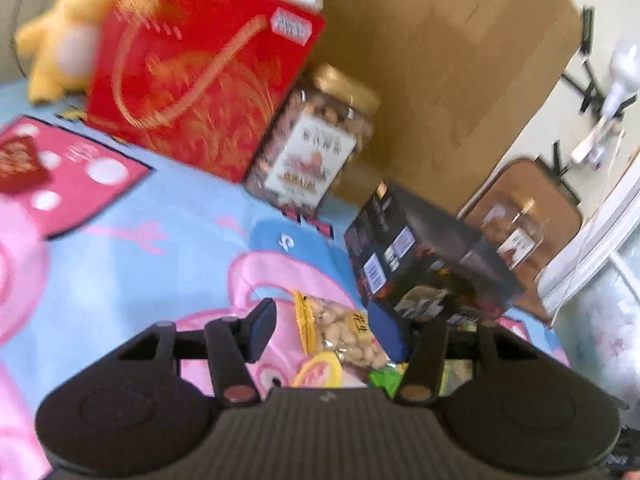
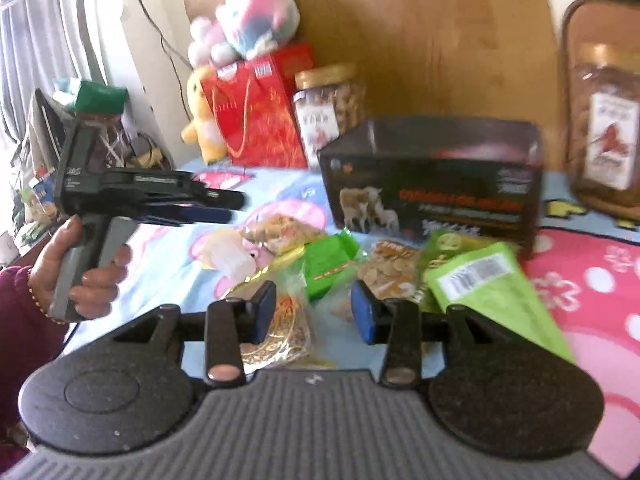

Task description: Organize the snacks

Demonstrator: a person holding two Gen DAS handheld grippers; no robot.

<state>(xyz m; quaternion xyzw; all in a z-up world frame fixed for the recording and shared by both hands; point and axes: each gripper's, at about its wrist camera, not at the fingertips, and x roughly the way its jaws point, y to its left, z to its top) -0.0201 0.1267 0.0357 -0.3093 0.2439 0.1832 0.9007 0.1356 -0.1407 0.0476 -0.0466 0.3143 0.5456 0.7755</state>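
Left wrist view first: the left gripper (image 1: 322, 326) has its jaws spread wide with nothing clamped. Right between them, lying on the cartoon blanket (image 1: 120, 248), is a clear bag of peanuts (image 1: 346, 334) with a yellow edge. It sits in the gap, and it's hard to tell if either pad touches it. Just past the right jaw there's a dark box (image 1: 416, 256), and further ahead of the jaws a nut jar (image 1: 316, 148) with a gold lid stands next to a red gift bag (image 1: 200, 80). A cardboard box (image 1: 440, 60) rises behind them, and a yellow plush (image 1: 64, 32) sits far off to the left of the jaws.

Right wrist view: the right gripper (image 2: 314, 312) is also wide open, holding nothing. Below and ahead of the gap is the snack pile: a gold-trimmed packet (image 2: 280, 332) by the left jaw, a small green packet (image 2: 330, 266) straight ahead, and a cracker bag (image 2: 390, 270) near the right jaw. A big green pouch (image 2: 496, 296) is lying out past the right jaw. The dark box stands behind the pile. Off to the left, the left hand (image 2: 86, 264) holds the other gripper over the blanket. Everything's pretty blurry.
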